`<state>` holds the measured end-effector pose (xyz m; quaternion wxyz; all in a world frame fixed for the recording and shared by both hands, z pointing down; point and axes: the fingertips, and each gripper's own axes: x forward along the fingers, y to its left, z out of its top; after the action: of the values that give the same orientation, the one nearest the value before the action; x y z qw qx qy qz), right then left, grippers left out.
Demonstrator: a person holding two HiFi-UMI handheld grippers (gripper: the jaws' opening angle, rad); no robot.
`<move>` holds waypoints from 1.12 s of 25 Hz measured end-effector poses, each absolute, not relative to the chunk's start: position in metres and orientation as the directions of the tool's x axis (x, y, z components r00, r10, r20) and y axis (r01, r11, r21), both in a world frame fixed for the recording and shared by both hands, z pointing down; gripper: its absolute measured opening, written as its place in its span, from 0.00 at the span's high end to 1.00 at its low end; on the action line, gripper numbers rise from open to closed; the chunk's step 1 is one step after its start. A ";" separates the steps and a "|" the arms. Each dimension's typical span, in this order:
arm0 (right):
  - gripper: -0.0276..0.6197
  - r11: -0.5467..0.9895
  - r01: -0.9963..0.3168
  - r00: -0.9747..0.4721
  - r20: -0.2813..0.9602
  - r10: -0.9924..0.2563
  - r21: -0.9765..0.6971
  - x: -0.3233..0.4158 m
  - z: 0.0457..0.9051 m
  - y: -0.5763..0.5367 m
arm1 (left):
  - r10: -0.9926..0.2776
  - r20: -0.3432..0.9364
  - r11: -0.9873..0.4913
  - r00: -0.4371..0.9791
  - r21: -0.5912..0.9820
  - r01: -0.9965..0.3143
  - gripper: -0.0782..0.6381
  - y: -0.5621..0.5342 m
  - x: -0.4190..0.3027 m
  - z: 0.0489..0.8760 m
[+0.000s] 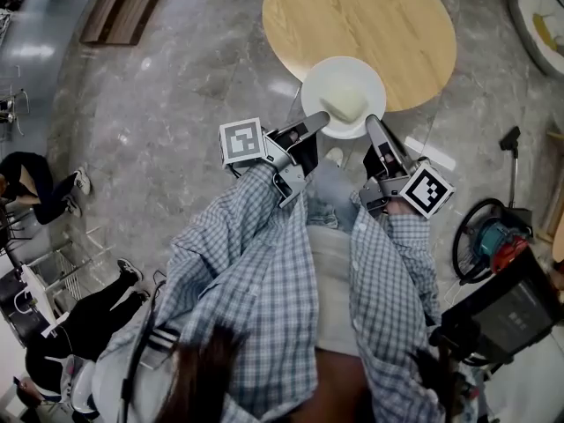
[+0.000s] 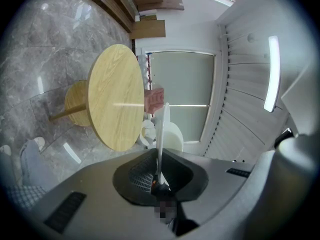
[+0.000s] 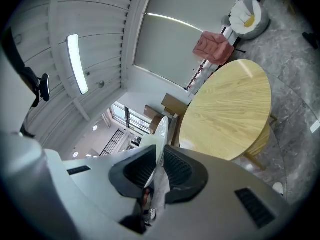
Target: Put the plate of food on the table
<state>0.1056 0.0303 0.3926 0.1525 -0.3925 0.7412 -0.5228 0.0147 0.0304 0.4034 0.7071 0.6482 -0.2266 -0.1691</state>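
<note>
A white plate (image 1: 339,85) with a pale lump of food (image 1: 345,105) on it hangs over the near edge of a round wooden table (image 1: 388,16). My left gripper (image 1: 321,122) is shut on the plate's near-left rim. My right gripper (image 1: 371,124) is shut on its near-right rim. In the left gripper view the plate (image 2: 163,129) shows edge-on between the jaws of the left gripper (image 2: 160,171), with the table (image 2: 115,96) beyond. In the right gripper view the plate's rim (image 3: 161,126) runs between the jaws of the right gripper (image 3: 156,166), and the table (image 3: 232,109) lies ahead.
Grey marble floor (image 1: 176,86) surrounds the table. A vacuum cleaner (image 1: 493,236) with its hose lies at the right. A person in black (image 1: 40,183) sits at the far left near a wire rack (image 1: 62,263). A white chair (image 3: 247,14) stands past the table.
</note>
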 end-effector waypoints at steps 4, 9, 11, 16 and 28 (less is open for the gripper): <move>0.87 0.168 -0.411 -0.659 0.164 -0.734 -0.896 0.106 0.391 0.025 | -0.548 0.100 0.102 0.831 0.993 -0.052 0.86 0.027 0.016 0.404; 0.87 0.176 -0.407 -0.670 0.162 -0.725 -0.896 0.115 0.389 0.005 | -0.560 0.101 0.091 0.822 0.994 -0.060 0.86 0.008 0.023 0.400; 0.87 0.177 -0.402 -0.672 0.159 -0.723 -0.898 0.114 0.388 0.004 | -0.567 0.096 0.087 0.818 0.995 -0.057 0.86 0.008 0.022 0.398; 0.87 0.189 -0.391 -0.677 0.142 -0.722 -0.900 0.112 0.386 0.003 | -0.574 0.100 0.083 0.813 0.995 -0.064 0.86 0.008 0.021 0.397; 0.87 0.161 -0.404 -0.659 0.164 -0.734 -0.901 0.116 0.393 -0.004 | -0.554 0.116 0.105 0.824 0.992 -0.069 0.86 0.000 0.024 0.405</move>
<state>0.1161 -0.0037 0.3930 0.1580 -0.3818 0.7454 -0.5232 0.0239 -0.0003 0.4053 0.7032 0.6464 -0.2410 -0.1724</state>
